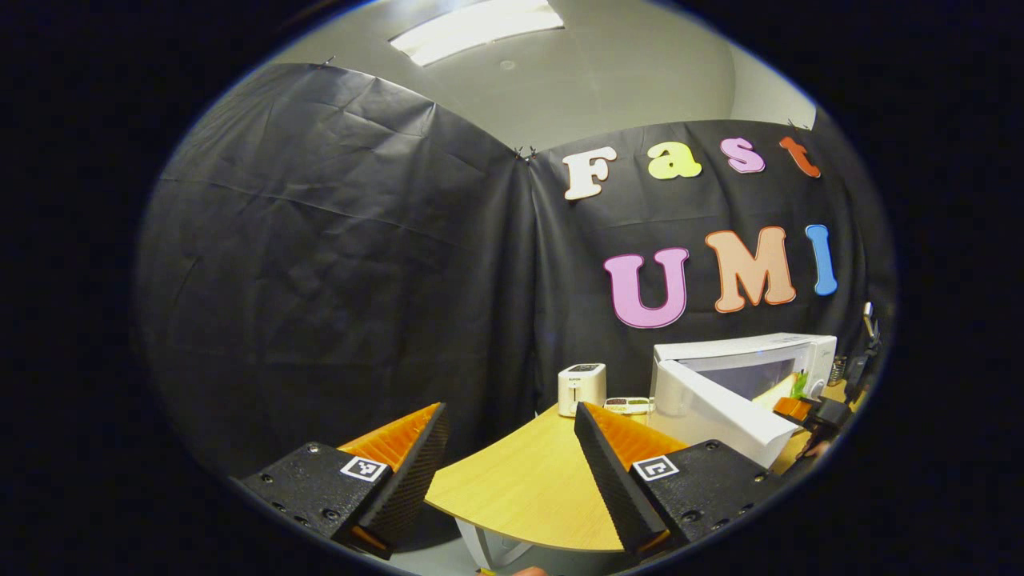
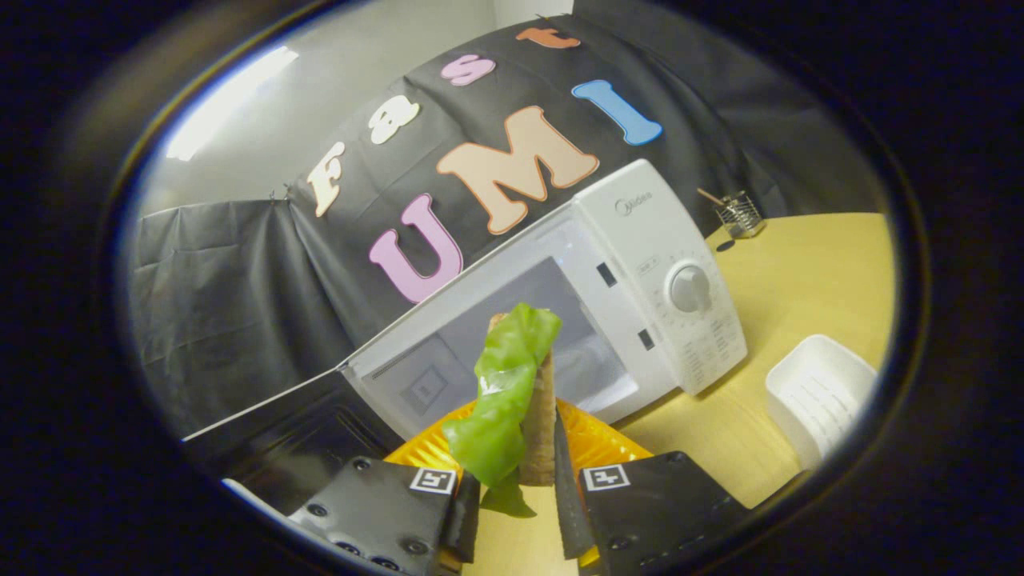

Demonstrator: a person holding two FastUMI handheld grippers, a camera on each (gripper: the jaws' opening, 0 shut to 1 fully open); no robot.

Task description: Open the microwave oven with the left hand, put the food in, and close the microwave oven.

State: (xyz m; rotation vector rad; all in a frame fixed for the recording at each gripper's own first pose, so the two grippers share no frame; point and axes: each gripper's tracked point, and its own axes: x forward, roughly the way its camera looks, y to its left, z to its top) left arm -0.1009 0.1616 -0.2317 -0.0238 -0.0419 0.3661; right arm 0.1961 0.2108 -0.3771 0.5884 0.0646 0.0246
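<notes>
Wooden table [image 2: 808, 280] in a black-draped booth, with a white microwave oven [image 2: 640, 264] standing open on it.

Food [image 2: 512, 392], a green leaf wrapped against a brown stick-like piece, stands upright between the fingers of the right gripper [image 2: 512, 488], which are closed on it from both sides, right in front of the oven's open cavity. The oven door [image 1: 720, 412] is swung out toward the table's edge in the left gripper view, where the right gripper shows small at the oven's mouth. The left gripper [image 1: 508, 456] is held well back from the oven, its fingers spread wide with nothing between them. A white tray [image 2: 820, 396] lies just right of the oven, a wire holder [image 2: 740, 214] sits behind it, and a small white toaster [image 1: 582, 388] stands to the oven's left.
</notes>
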